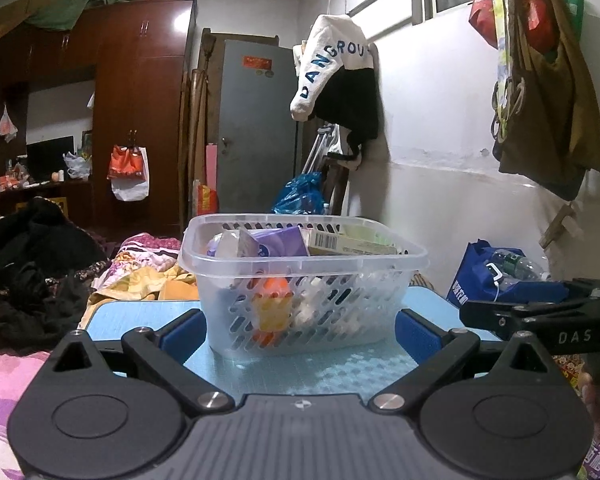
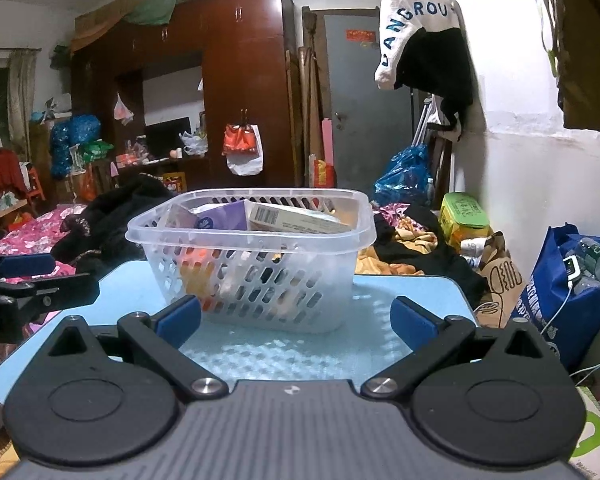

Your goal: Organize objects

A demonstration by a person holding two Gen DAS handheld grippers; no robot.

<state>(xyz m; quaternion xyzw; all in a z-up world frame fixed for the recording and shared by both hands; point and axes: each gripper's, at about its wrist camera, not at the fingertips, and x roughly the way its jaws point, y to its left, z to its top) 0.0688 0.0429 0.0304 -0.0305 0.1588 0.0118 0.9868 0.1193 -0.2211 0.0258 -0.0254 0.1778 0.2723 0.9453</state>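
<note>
A clear plastic basket (image 1: 404, 258) with slotted walls stands on a light blue table (image 1: 140, 316); it also shows in the right wrist view (image 2: 356, 236). It holds a purple packet (image 1: 278, 238), a barcoded box (image 1: 340, 244) and an orange and yellow item (image 1: 272, 304). My left gripper (image 1: 300, 332) is open and empty, its blue pads just in front of the basket's near corners. My right gripper (image 2: 296, 320) is open and empty, a little short of the basket and to its right. The right gripper's black arm (image 1: 540, 320) shows at the right of the left wrist view.
A bed with black clothes (image 1: 32, 264) and floral bedding lies left of the table. A blue bag with bottles (image 2: 572, 280) and a brown paper bag (image 2: 500, 276) stand on the right by the white wall. A wardrobe (image 1: 140, 112) and a grey door (image 1: 256, 120) are behind.
</note>
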